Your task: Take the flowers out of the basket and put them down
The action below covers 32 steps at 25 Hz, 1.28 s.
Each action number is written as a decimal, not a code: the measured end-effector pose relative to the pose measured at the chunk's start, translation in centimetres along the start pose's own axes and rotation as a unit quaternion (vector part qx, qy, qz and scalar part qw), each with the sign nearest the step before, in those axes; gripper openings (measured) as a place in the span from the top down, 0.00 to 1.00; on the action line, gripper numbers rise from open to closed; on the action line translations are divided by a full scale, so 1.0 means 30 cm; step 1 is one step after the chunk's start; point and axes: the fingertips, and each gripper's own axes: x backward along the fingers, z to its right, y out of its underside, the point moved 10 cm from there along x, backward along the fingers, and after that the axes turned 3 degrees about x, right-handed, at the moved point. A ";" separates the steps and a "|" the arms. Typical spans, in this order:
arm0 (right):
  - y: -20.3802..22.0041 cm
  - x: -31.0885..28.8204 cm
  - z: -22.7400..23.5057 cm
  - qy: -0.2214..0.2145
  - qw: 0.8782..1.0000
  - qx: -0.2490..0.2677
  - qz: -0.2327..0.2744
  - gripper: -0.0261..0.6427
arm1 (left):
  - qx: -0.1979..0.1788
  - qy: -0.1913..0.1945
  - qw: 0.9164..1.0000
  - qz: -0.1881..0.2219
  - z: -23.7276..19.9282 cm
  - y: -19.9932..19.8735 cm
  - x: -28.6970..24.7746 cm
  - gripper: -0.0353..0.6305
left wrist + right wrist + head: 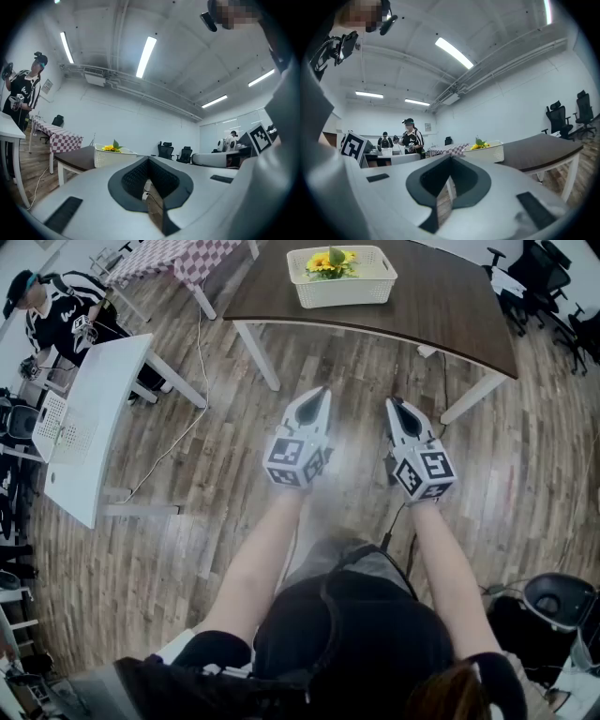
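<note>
The flowers [332, 262], yellow with a green leaf, lie in the left half of the white basket [342, 287]. In the head view the basket is at 12 o'clock, on the dark counter [441, 306], well back from the counter's near edge.

Only the head view looks down into the basket. The two gripper views show it from the side, with the flower heads and the leaf rising above its rim. In the left gripper view it is at 9 o'clock from the jaws, and in the right gripper view at 3 o'clock.

The left tool [322, 391] and the right tool [394, 404] are held level, side by side, at the middle of the head view. Both are fully closed, tips together, and hold nothing. Each carries a cube [295, 461] with black square markers.

A wide stretch of wooden floor [234, 362] lies between the tools and the counter's near edge. A cable [192, 418] runs over it at 10 o'clock. A white desk [94, 418] stands at 9 o'clock, with a person [66, 310] in a black and white shirt beyond it. A checkered table [178, 254] is at 11 o'clock and black chairs [544, 268] are at 1 o'clock.
</note>
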 end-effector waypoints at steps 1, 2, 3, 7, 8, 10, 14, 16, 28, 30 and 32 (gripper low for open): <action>0.000 -0.002 -0.011 0.001 1.000 0.000 0.001 0.96 | 0.000 0.000 1.000 0.001 -0.007 -0.002 0.007 0.95; 0.000 -0.004 -0.020 0.002 1.000 0.001 0.003 0.96 | 0.000 0.000 1.000 0.002 -0.014 -0.004 0.013 0.95; -0.002 -0.006 -0.029 0.004 1.000 0.001 0.005 0.96 | 0.000 0.000 1.000 0.003 -0.019 -0.007 0.016 0.95; -0.005 -0.016 -0.053 0.008 1.000 -0.003 0.012 0.96 | -0.005 0.002 1.000 0.001 -0.033 -0.009 0.017 0.95; -0.003 -0.019 -0.055 0.009 1.000 -0.005 0.012 0.96 | -0.005 0.003 1.000 0.000 -0.034 -0.008 0.016 0.95; -0.001 -0.023 -0.054 0.009 1.000 -0.006 0.012 0.96 | -0.005 0.004 1.000 -0.002 -0.035 0.000 0.014 0.95; -0.007 -0.048 -0.038 -0.002 1.000 -0.006 0.016 0.96 | -0.002 0.007 1.000 0.000 -0.033 -0.007 -0.013 0.95; -0.003 -0.067 -0.017 -0.001 1.000 -0.009 0.020 0.96 | -0.002 0.006 1.000 0.001 -0.036 -0.006 -0.039 0.95; 0.015 -0.276 0.170 -0.032 0.999 -0.016 0.010 0.96 | -0.016 -0.009 1.000 -0.010 -0.105 0.006 -0.298 0.95; 0.016 -0.317 0.207 -0.034 0.999 -0.015 0.004 0.96 | -0.017 -0.010 1.000 -0.012 -0.116 0.005 -0.350 0.95; 0.021 -0.355 0.245 -0.037 0.999 -0.019 -0.001 0.96 | -0.016 -0.012 1.000 -0.014 -0.127 0.010 -0.397 0.95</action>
